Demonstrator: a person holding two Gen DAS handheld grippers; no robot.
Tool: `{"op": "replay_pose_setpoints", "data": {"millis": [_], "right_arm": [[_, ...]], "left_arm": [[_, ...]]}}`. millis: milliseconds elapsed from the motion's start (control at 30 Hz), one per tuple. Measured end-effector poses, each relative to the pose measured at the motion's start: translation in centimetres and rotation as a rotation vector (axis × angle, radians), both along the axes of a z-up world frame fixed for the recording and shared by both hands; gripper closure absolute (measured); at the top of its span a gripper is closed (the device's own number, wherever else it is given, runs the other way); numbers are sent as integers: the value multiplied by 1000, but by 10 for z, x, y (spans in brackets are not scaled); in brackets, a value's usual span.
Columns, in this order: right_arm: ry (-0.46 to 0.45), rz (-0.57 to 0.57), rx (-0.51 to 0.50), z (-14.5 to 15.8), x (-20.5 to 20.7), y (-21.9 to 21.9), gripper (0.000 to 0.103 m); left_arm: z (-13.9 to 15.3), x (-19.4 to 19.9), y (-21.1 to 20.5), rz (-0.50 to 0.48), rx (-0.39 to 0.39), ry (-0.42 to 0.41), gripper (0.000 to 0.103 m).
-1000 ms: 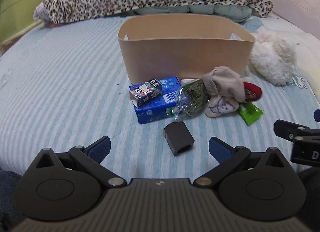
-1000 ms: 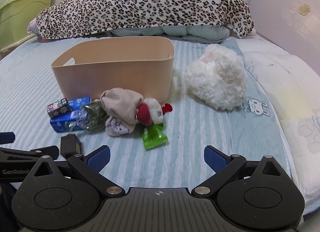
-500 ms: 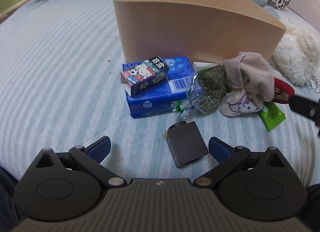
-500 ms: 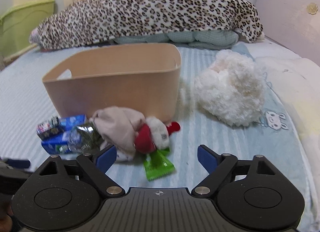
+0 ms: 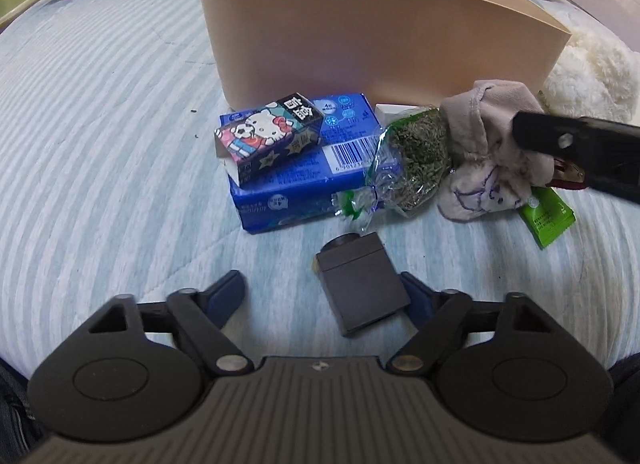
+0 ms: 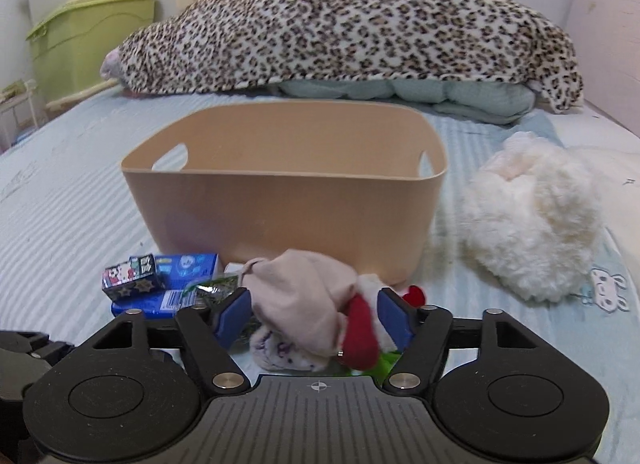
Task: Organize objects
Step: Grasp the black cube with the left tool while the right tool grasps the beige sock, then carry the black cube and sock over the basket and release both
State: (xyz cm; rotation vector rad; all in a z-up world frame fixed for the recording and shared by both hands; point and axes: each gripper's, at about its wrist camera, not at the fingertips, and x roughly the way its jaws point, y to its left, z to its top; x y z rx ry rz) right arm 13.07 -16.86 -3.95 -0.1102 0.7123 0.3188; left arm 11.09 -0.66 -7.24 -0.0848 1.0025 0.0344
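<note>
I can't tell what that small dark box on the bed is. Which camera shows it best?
The left wrist view: the small dark box lies close and whole between the left tool's open fingers. In the right wrist view it isn't visible.

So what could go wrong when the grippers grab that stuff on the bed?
The right gripper straddles the beige cloth and the red and white toy together, so one might slip out on the way to the bin. The left gripper sits off-centre over the small dark box, which touches only one finger, so closing could twist it.
</note>
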Motion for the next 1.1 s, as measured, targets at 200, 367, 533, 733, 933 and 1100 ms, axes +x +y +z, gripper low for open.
{"op": "replay_pose_setpoints", "data": {"millis": [200,367,533,733,933,1100], "right_arm": [[-12,16,-38,-10,2,12,71],[-23,21,-14,-6,-5,10,96],[-31,7,55,7,-6,-2,98],[-77,-6,94,35,-8,-8,98],[-109,-17,125,60,-4,-14,98],[-138,-25,157,83,8,-20,98]], "left_arm": [[8,-5,7,-11,-12,-6,68],[14,-13,12,-19,-13,-17,69],[24,-27,19,-20,-20,-48,69],[53,-40,27,-14,-26,-116,69],[79,-29,35,-20,-5,-219,69],[109,-6,33,-42,64,-321,69]]}}
